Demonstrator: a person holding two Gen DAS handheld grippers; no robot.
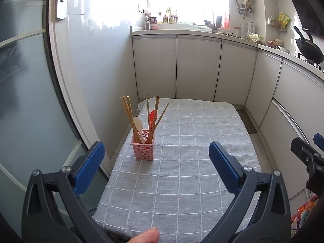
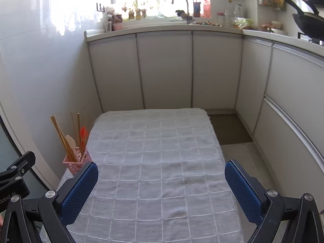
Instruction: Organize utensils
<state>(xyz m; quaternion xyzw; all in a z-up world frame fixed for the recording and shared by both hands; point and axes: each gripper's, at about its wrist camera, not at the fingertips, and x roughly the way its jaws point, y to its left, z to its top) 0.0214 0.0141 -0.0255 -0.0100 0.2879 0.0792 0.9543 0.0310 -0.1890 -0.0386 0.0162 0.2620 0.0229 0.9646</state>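
Note:
A pink perforated holder (image 1: 143, 147) stands near the left edge of the table's grey checked cloth (image 1: 192, 182). Several wooden chopsticks (image 1: 127, 113), a white spoon (image 1: 138, 124) and a red spoon (image 1: 153, 115) stand upright in it. My left gripper (image 1: 158, 162) hovers above the near part of the cloth, jaws wide open and empty, with the holder just inside its left finger. My right gripper (image 2: 162, 186) hangs open and empty over the cloth (image 2: 154, 151). In the right wrist view the holder (image 2: 78, 163) sits just beyond the left pad (image 2: 79, 194).
White cabinet doors (image 2: 166, 68) close off the far side and the right. A glossy wall and a glass door (image 1: 24, 101) run along the left. A brown floor mat (image 2: 228, 129) lies past the table's far right corner. A thumb (image 1: 145, 236) shows at the bottom edge.

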